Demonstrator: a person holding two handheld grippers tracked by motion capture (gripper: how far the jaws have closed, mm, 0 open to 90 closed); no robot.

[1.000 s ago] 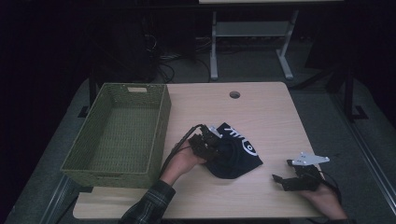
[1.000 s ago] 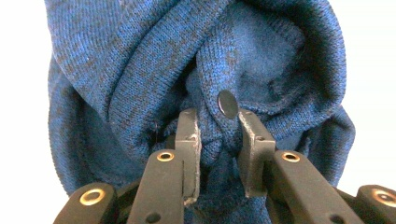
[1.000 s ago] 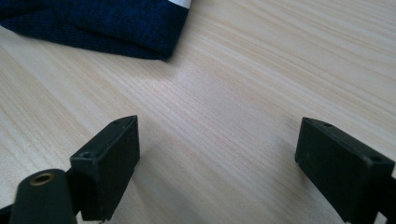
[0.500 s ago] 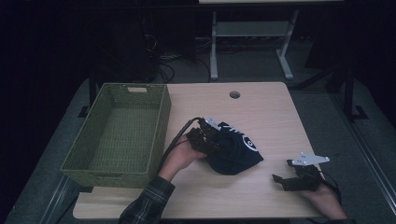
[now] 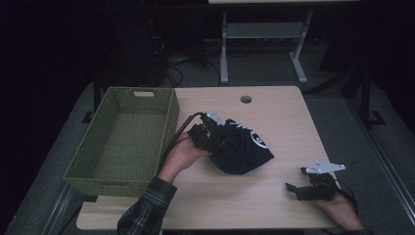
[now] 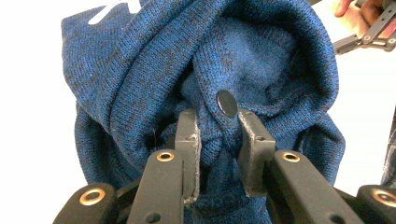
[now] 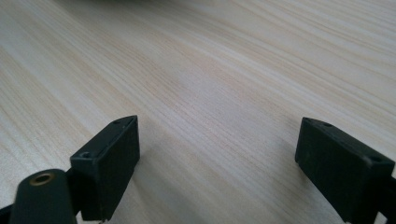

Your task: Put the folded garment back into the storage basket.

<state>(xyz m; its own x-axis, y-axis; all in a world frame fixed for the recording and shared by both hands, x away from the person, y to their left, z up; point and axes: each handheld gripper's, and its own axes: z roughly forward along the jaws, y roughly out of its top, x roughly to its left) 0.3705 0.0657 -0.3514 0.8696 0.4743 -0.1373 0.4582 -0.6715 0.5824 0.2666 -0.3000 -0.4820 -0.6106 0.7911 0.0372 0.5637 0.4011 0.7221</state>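
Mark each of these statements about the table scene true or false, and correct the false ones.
1. The left gripper is shut on the blue knit garment. True.
2. The green basket holds the garment. False: the basket has nothing in it; the garment lies on the table beside it.
3. The right gripper has its jaws open over bare wood. True.
4. The right gripper grips a corner of the garment. False: it rests apart from it, near the table's right front corner.
5. The basket stands on the table's left side. True.
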